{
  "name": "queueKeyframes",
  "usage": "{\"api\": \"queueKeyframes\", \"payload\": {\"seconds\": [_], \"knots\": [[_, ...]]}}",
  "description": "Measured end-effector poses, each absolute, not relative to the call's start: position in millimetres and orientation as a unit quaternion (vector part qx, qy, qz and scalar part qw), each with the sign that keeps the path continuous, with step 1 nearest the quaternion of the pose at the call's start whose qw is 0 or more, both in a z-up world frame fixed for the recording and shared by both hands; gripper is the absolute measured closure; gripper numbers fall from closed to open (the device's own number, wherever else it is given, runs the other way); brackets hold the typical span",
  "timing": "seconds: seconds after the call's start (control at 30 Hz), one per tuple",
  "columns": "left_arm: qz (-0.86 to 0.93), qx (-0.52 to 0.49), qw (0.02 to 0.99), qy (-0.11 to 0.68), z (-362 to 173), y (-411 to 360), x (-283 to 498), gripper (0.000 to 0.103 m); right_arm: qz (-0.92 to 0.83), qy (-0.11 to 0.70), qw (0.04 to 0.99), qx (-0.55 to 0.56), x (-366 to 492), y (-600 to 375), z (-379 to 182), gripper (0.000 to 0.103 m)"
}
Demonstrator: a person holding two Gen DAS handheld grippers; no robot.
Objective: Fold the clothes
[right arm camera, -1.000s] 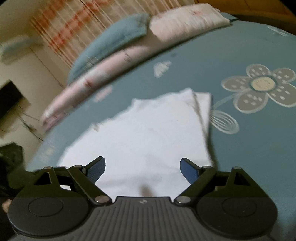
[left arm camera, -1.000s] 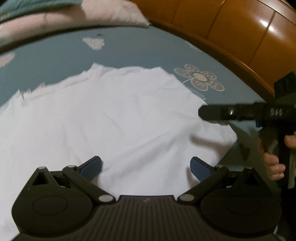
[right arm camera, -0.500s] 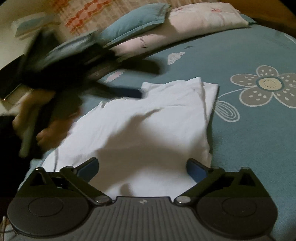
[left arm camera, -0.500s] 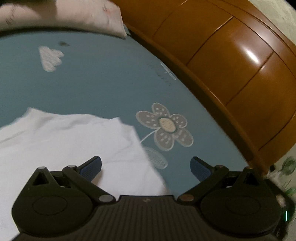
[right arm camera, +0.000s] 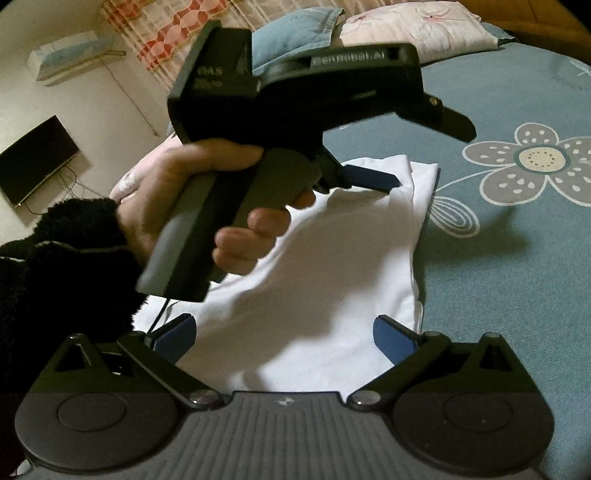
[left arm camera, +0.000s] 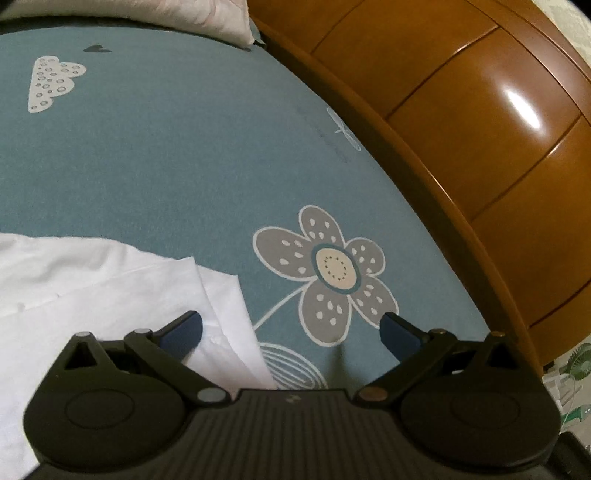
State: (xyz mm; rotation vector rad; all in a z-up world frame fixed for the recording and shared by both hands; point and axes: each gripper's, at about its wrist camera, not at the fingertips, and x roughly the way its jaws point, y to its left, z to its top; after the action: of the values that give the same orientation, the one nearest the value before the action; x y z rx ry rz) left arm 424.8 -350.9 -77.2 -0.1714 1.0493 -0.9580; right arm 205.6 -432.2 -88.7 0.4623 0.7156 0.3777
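The folded garment [right arm camera: 314, 280] lies on the bed [left arm camera: 166, 155], with the sheet's printed flower [left arm camera: 334, 264] just to its right. Pillows [right arm camera: 413, 26] sit at the bed's far end, a wooden footboard [left arm camera: 480, 155] along its right. The left claw [right arm camera: 424, 155] hangs over the garment's far corner, the right claw [right arm camera: 284, 334] over its near edge.

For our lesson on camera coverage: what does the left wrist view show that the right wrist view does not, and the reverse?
Only the left wrist view: the glossy orange-brown wooden headboard and a grey cloud print.
Only the right wrist view: the hand gripping the black left gripper, the wall-mounted black screen, and a teal pillow.
Both: the folded white garment, the teal bedsheet, and its grey flower print.
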Motion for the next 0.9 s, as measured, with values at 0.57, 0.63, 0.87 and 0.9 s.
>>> {"api": "queueKeyframes", "payload": {"seconds": [0.57,0.63,0.87,0.9], "knots": [[-0.260,-0.032,0.850,0.458,69,-144,366,0.001,0.118,0.362,0.906,0.183,212,-408,-84,0.000],[-0.241,-0.045,0.856,0.454,79,-106,359,0.001,0.100,0.373,0.909,0.159,213,-398,-78,0.000],[-0.203,-0.127,0.853,0.464,47,1,355,0.001,0.098,0.350,0.924,0.117,211,-368,-63,0.000],[-0.196,-0.135,0.849,0.471,36,11,358,0.001,0.098,0.348,0.925,0.117,213,-365,-62,0.000]]}}
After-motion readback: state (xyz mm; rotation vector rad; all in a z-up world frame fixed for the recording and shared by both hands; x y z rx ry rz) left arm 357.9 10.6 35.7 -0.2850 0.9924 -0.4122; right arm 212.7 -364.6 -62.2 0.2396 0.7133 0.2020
